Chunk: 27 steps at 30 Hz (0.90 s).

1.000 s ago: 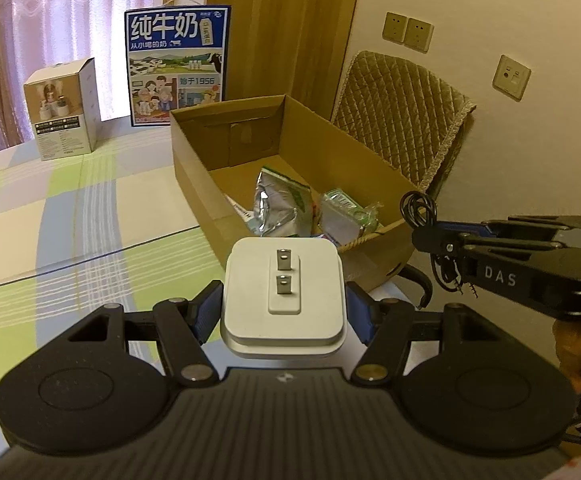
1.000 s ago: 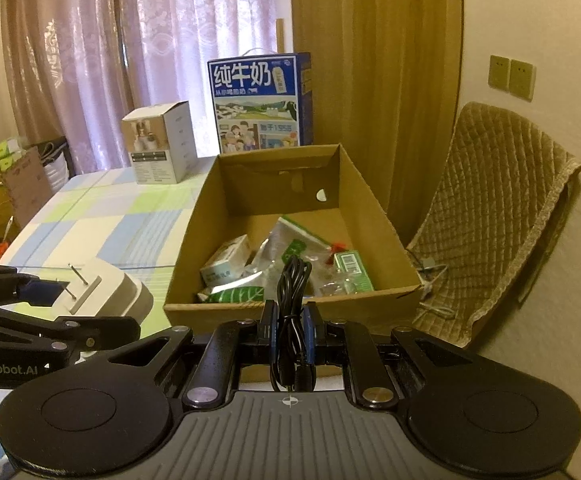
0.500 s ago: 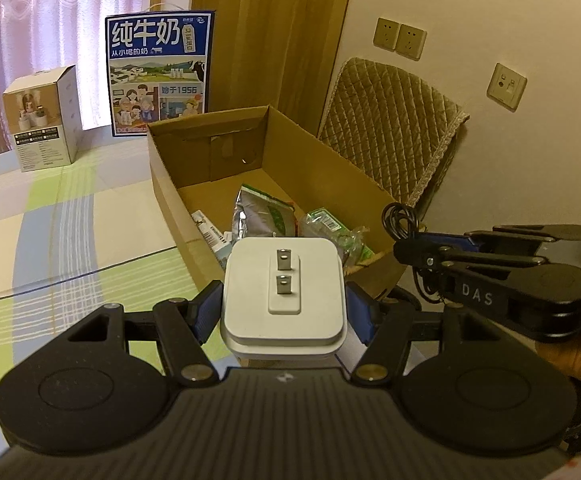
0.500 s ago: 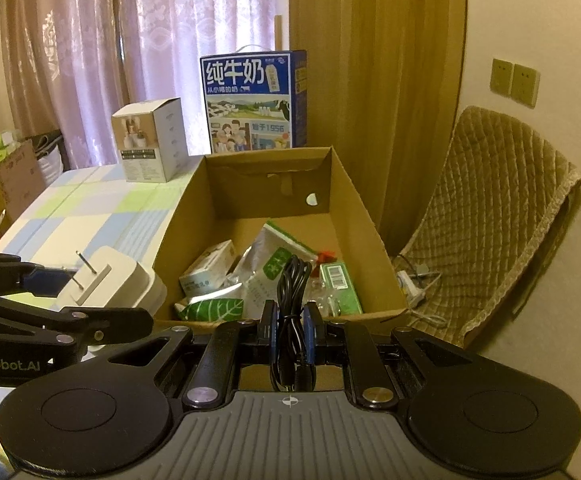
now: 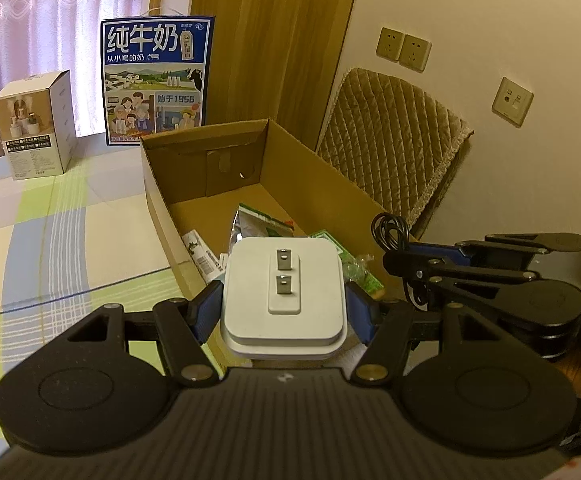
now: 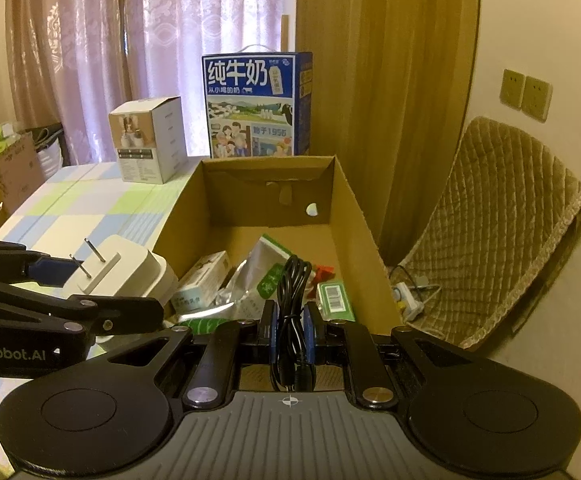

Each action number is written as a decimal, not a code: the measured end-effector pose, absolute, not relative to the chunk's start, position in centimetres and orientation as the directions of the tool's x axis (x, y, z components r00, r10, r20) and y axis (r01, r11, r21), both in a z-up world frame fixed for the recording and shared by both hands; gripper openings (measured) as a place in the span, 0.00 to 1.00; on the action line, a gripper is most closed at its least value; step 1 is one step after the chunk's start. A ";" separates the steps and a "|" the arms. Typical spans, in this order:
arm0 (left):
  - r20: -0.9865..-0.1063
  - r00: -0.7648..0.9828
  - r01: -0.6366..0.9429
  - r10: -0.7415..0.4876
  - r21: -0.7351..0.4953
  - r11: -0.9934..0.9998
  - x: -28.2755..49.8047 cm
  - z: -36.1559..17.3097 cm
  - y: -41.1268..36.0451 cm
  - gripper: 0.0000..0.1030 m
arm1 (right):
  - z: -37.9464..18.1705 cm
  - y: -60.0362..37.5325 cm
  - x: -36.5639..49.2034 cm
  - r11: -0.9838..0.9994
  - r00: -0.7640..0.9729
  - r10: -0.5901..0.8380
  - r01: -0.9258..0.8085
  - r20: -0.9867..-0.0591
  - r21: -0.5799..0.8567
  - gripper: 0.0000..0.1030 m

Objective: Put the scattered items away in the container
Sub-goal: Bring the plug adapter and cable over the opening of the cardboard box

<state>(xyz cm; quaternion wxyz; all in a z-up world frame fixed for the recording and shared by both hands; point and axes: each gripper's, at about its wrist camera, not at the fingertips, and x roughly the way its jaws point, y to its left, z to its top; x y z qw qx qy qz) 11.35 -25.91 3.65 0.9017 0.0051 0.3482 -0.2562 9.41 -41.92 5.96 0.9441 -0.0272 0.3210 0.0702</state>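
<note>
My left gripper [image 5: 284,304] is shut on a white power adapter [image 5: 284,300], prongs up, held at the near end of the open cardboard box [image 5: 158,200]. It also shows in the right wrist view [image 6: 118,272]. My right gripper [image 6: 290,320] is shut on a coiled black cable [image 6: 292,292], held over the box's near edge [image 6: 354,208]; the cable also shows in the left wrist view [image 5: 390,232]. The box holds a foil snack bag [image 6: 258,276], a small white carton [image 6: 202,280] and a green packet [image 6: 334,296].
A blue milk carton case [image 6: 256,104] and a white product box [image 6: 146,144] stand on the checked tablecloth [image 5: 50,232] behind the box. A quilted chair [image 6: 490,216] stands to the right by the wall, with a power strip [image 6: 406,292] on the floor beneath it.
Both grippers have moved forward and a little higher toward the box, each still holding its item. The box now looks closer in both views.
</note>
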 end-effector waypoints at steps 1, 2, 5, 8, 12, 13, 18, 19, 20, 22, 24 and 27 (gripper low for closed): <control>-0.630 0.627 0.466 -0.458 -0.169 0.869 11.5 3.7 -26.0 0.58 | 6.0 -42.0 9.6 0.989 0.784 0.115 -0.149 -0.610 -0.006 0.10; -0.629 0.628 0.466 -0.458 -0.168 0.869 11.5 3.6 -26.0 0.58 | 6.0 -42.2 9.8 0.989 0.784 0.114 -0.150 -0.611 -0.007 0.10; -0.628 0.630 0.463 -0.456 -0.168 0.870 12.2 3.7 -26.2 0.58 | 5.9 -42.4 10.6 0.988 0.781 0.116 -0.153 -0.613 -0.009 0.10; -0.630 0.628 0.460 -0.456 -0.172 0.871 13.1 3.7 -26.4 0.58 | 5.9 -42.4 11.4 0.987 0.778 0.117 -0.159 -0.617 -0.013 0.10; -0.633 0.624 0.462 -0.458 -0.174 0.870 14.0 3.4 -26.9 0.58 | 5.5 -42.5 12.2 0.986 0.774 0.122 -0.166 -0.621 -0.014 0.10; -0.634 0.622 0.462 -0.458 -0.175 0.869 14.3 3.3 -27.0 0.58 | 5.5 -42.5 12.4 0.986 0.773 0.122 -0.168 -0.622 -0.015 0.10; -0.634 0.621 0.460 -0.460 -0.180 0.869 15.4 3.1 -27.5 0.58 | 5.2 -42.7 13.5 0.985 0.770 0.123 -0.172 -0.626 -0.019 0.10; -0.634 0.622 0.461 -0.461 -0.179 0.869 15.6 3.1 -27.6 0.58 | 5.2 -42.7 13.8 0.985 0.769 0.123 -0.173 -0.627 -0.020 0.10; -0.633 0.622 0.462 -0.461 -0.179 0.869 15.9 3.1 -27.7 0.58 | 5.2 -42.8 13.9 0.985 0.769 0.122 -0.173 -0.627 -0.021 0.10; -0.633 0.622 0.463 -0.462 -0.179 0.868 16.3 3.1 -27.8 0.58 | 5.0 -42.8 14.4 0.985 0.768 0.119 -0.174 -0.630 -0.025 0.10; -0.634 0.622 0.463 -0.460 -0.176 0.869 16.7 3.0 -27.9 0.58 | 4.9 -42.9 14.8 0.984 0.764 0.119 -0.174 -0.634 -0.025 0.10; -0.636 0.621 0.462 -0.458 -0.175 0.870 17.1 2.7 -28.1 0.58 | 4.7 -42.9 15.4 0.984 0.761 0.119 -0.179 -0.638 -0.029 0.10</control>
